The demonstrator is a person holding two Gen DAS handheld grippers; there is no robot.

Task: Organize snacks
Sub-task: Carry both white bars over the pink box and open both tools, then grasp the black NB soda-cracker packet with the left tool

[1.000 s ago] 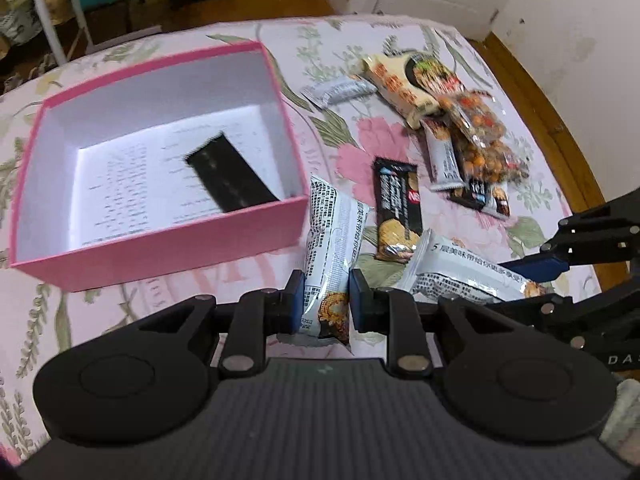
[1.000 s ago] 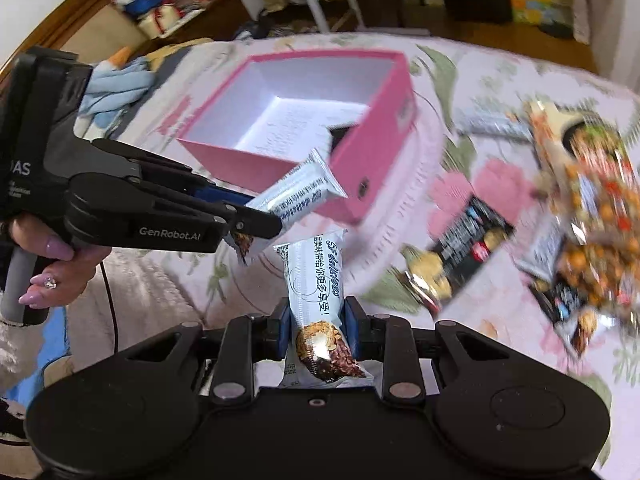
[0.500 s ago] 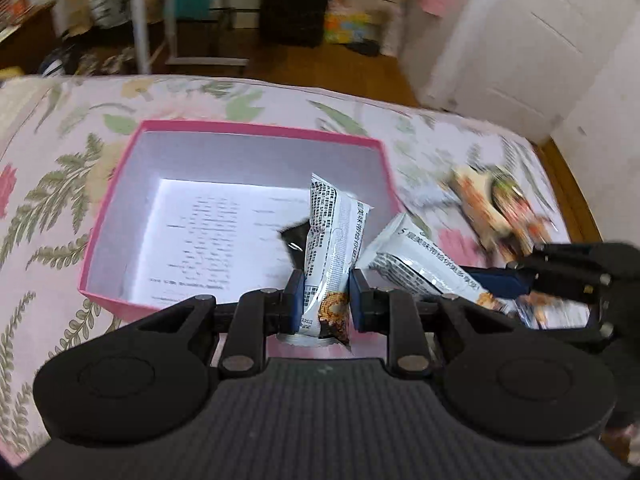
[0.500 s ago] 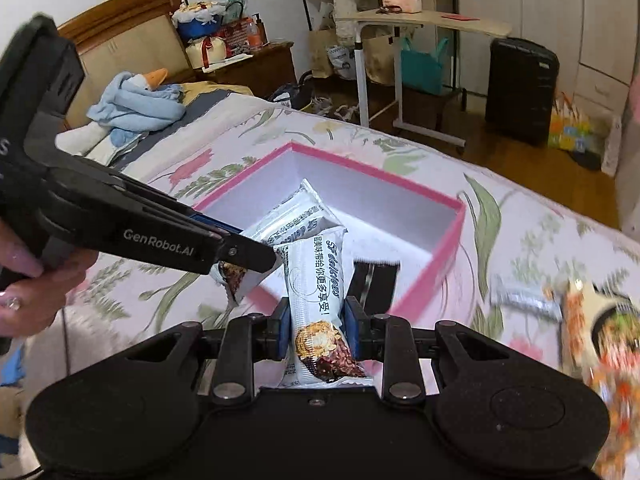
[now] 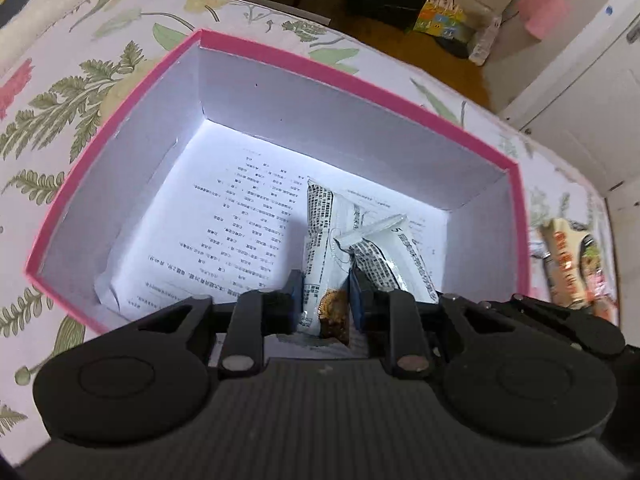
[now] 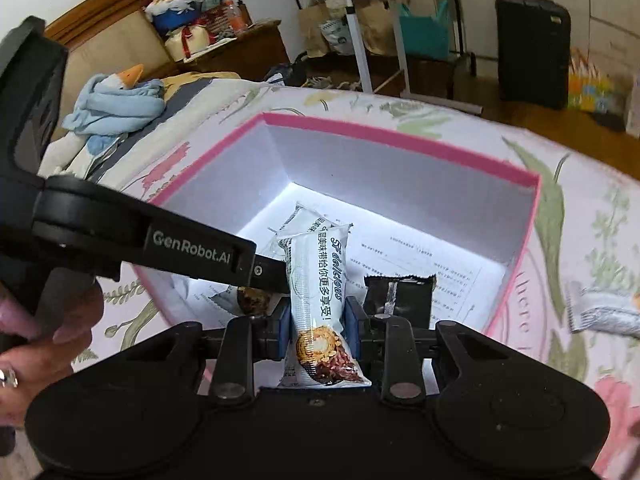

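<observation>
Left hand-held gripper point(image 5: 323, 300) angled steeply down over the pink box point(image 5: 352, 76), clamped on a white snack point(image 5: 320, 248), right hand-held gripper point(image 6: 316, 322) beside it, tilted down, clamping another snack point(image 6: 318, 284) above the box, black packet point(image 6: 398, 294) inside.

Both grippers now over the box, were off to its side 1 s ago

Left gripper point(image 5: 323, 298) w/ its white snack bar point(image 5: 325, 240) went from above the snack pile on the bedspread to inside the pink box point(image 5: 352, 78), pointing steeper down at the printed sheet point(image 5: 224, 236). Right gripper point(image 6: 316, 322) brought the 2nd white bar point(image 6: 320, 280) from outside the box wall to over the box interior, right next to the left one; the 2 bars now overlap. Black packet point(image 6: 398, 294) now just beside right fingers.
</observation>
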